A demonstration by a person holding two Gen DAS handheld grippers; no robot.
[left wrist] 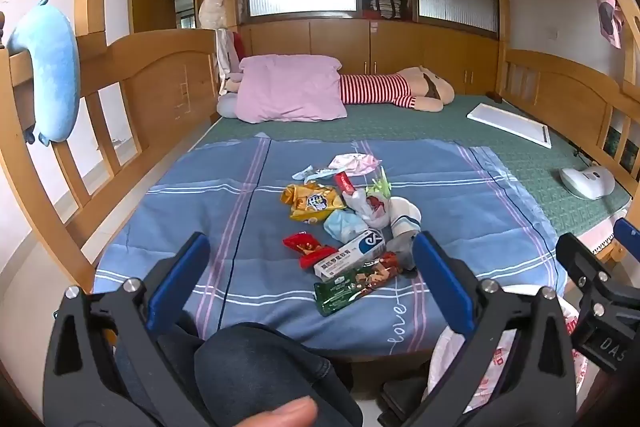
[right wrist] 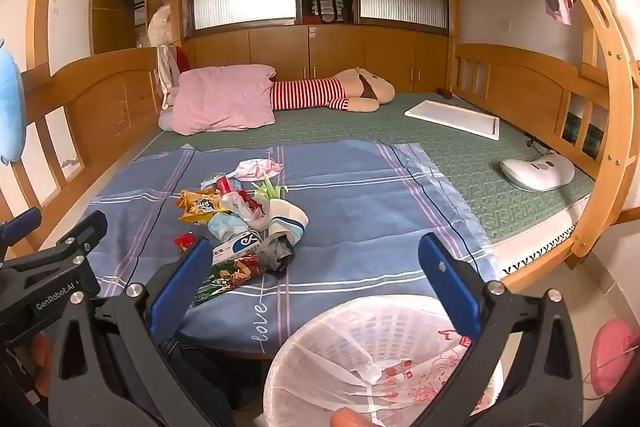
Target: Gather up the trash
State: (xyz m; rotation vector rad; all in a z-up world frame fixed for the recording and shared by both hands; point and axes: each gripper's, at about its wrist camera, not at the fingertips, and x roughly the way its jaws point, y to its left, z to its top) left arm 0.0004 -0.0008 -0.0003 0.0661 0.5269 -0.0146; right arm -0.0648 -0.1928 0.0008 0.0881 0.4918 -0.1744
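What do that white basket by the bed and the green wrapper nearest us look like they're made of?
The white basket looks like moulded plastic with a slotted lattice wall, lined with a thin translucent printed bag. The green wrapper looks like glossy plastic film, crinkled and catching light.

Black-framed tongs [left wrist: 310, 259] with blue pads [left wrist: 444, 283], silver screws, "GenRobot.AI" lettering.

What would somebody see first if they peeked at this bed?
Probably the pile of trash, bright wrappers heaped in the middle of the blue plaid sheet. Next comes the big plush doll in red stripes lying at the far end beside the pink pillow.
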